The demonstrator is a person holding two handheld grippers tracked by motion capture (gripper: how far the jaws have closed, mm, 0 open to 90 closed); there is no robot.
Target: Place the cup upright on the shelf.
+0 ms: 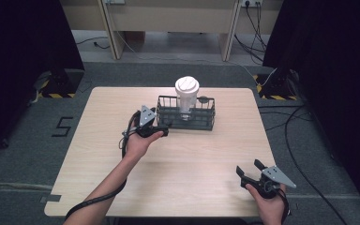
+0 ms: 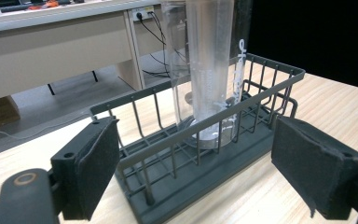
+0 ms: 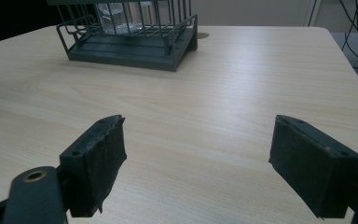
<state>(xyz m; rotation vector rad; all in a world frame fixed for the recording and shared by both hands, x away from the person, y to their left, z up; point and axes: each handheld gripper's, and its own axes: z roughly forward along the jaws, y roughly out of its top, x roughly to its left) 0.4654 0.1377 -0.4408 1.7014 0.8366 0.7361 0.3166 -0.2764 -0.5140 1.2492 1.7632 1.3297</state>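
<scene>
A pale wooden worktop (image 1: 178, 159) seen from above, with a person's two forearms coming in from the near edge, each hand holding a black two-jaw gripper.

Toward the far middle of the worktop sits a dark wire basket (image 1: 168, 114), long side facing the person. Inside it, right of its centre, a tall clear plastic cup (image 1: 187, 101) with a white lid (image 1: 187, 85) stands upright, rising well above the basket's rim. The basket's low wire walls appear to be there to keep the cup from sliding or tipping.

The left gripper (image 1: 163, 131) is at the basket's near left corner, just beside the wire. Its own view looks along its jaws, which stand wide apart and hold nothing; the basket (image 2: 200, 140) sits between and beyond the two pads, and the cup (image 2: 205, 70) rises behind the wires. From this placement the left gripper seems lined up to take hold of the basket's end wall or to steady it, though no pad touches the wire yet.

The right gripper (image 1: 249, 169) rests low at the near right of the worktop, well apart from the basket. Its jaws are also spread wide and empty, with bare wood between them and the basket (image 3: 130, 42) far off at the upper left of its view. It looks parked out of the way, waiting.
</scene>
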